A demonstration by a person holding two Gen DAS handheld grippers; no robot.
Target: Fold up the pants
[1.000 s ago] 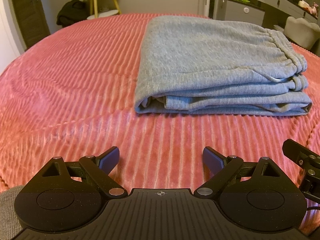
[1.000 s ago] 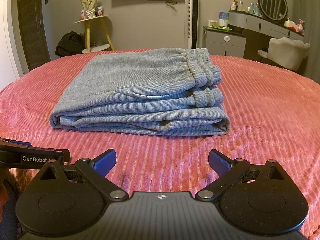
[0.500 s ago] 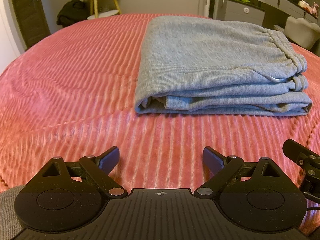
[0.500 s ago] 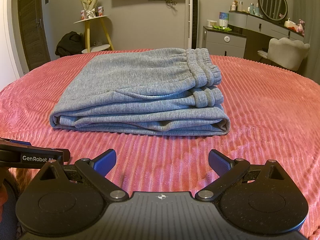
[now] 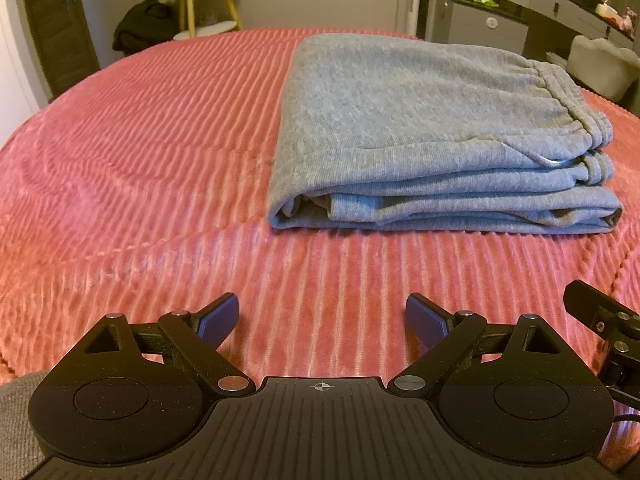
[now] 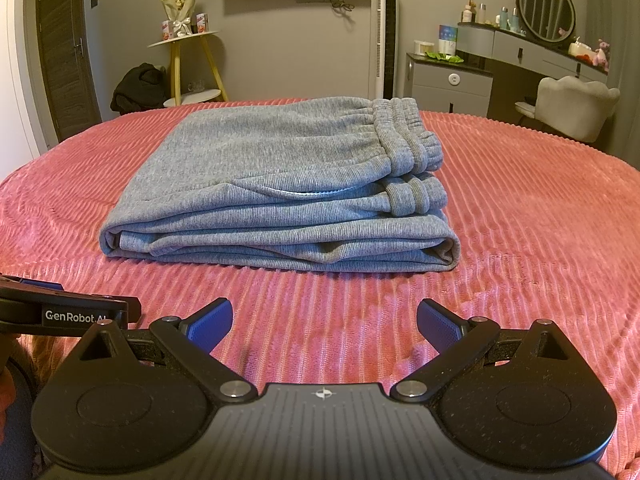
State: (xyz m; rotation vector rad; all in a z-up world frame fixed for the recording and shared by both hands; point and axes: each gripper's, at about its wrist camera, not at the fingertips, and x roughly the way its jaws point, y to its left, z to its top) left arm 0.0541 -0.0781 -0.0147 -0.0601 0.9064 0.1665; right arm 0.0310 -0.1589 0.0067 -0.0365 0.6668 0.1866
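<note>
Closest in, the left gripper (image 5: 323, 319) sits low over the bedspread (image 5: 140, 168), blue pads spread wide with nothing but pink ribbing between them. Same for the right gripper (image 6: 325, 321) — jaws gaping, empty, parked just beside its partner, whose black body pokes into the edge of each view.

A bit further out, the pants (image 6: 280, 196) lie near the middle of the bed, well clear of both grippers. They're already a compact grey stack: several layers, folded edge facing the cameras, elastic waistband (image 6: 404, 138) bunched on the right end, a cuff tucked just under it.

So my read is the folding itself is basically done and what's left is tidying, if anything. If you go back in, I'd come in flat and low, pinch only the top layer near a corner, and smooth outward — grabbing the whole stack would probably drag the lower layers out of line on that grippy bedspread. The near-left corner looks slightly open, so that's the spot I'd square up.

Beyond the bed: a yellow-legged side table (image 6: 188, 60) and a dresser (image 6: 448, 76) against the wall.
</note>
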